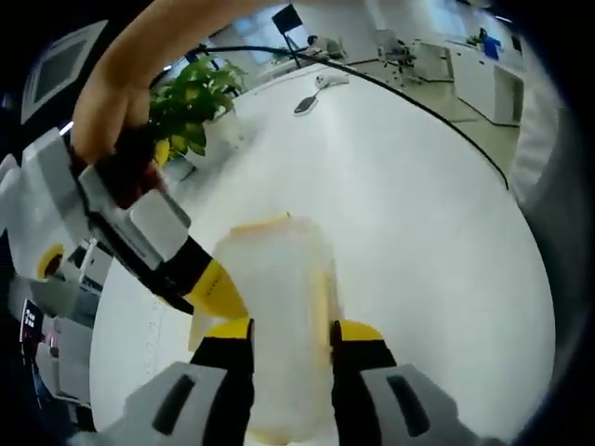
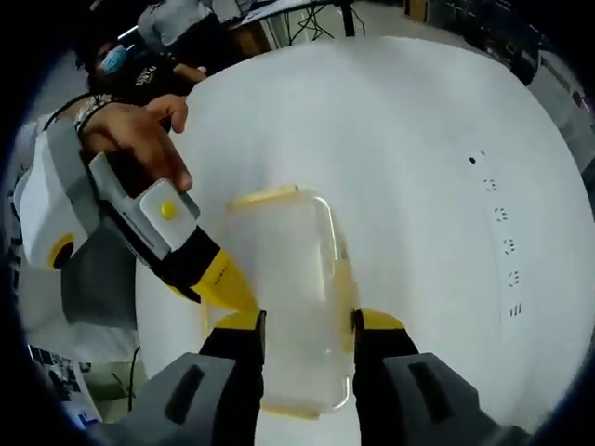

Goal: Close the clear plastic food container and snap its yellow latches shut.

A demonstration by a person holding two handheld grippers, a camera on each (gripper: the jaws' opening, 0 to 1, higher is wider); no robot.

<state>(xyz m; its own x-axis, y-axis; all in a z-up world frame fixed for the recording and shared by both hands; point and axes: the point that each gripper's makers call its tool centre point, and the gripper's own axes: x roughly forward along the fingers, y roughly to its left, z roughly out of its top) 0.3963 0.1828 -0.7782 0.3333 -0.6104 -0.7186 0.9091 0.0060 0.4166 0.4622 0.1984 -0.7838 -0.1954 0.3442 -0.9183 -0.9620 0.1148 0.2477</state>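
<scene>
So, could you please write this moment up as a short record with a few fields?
surface: round white table
container: clear plastic box with yellow latches, lid on top
left gripper: fingers apart, straddling the box
right gripper: fingers apart, straddling the box
latch state: cannot tell from these views
other gripper in view: yellow fingertip at the box's side edge
background: potted plant past the table edge
on table: power strip
</scene>
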